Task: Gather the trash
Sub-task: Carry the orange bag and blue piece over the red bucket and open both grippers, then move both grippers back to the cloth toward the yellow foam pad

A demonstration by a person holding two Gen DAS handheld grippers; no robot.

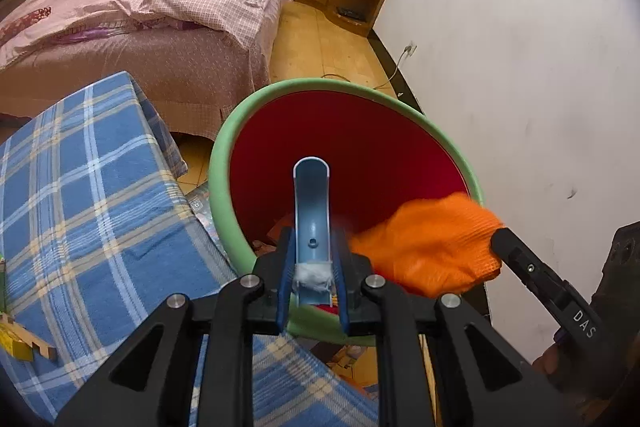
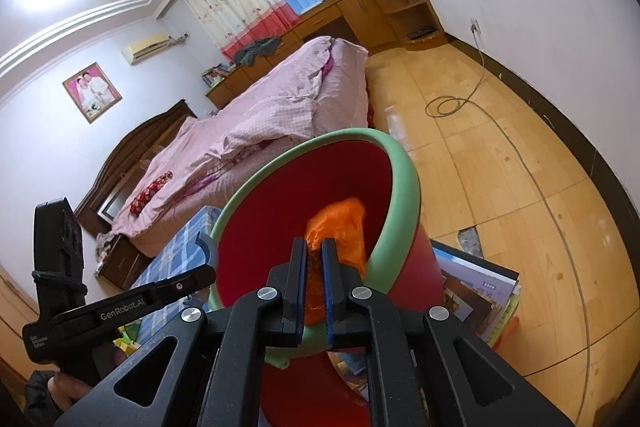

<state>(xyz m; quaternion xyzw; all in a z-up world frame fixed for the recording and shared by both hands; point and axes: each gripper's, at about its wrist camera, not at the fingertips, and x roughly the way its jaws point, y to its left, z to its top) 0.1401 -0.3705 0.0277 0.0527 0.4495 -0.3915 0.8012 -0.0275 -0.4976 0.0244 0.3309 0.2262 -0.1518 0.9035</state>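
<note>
Gripping a blue shoehorn [image 1: 311, 211], apparently, left gripper [image 1: 312, 291].

Over the green-rimmed red bin [image 1: 280, 99], the left gripper [image 1: 312, 267] clamps a blue curved piece [image 1: 311, 203], an orange cloth [image 1: 432, 247] just beside it.

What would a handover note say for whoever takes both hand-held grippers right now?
Left hand-held gripper: shut on a curved blue plastic piece with a white cotton wad, held over the bin's mouth.
Right hand-held gripper: pads pinch an orange knitted cloth, also over the mouth.
Bin: red with green rim, beside the blue plaid cover; some scraps already lie at its bottom.
Done: both items brought over the bin.
Left: release both, then check for more trash; yellowish bits on the plaid cover may need collecting.
</note>
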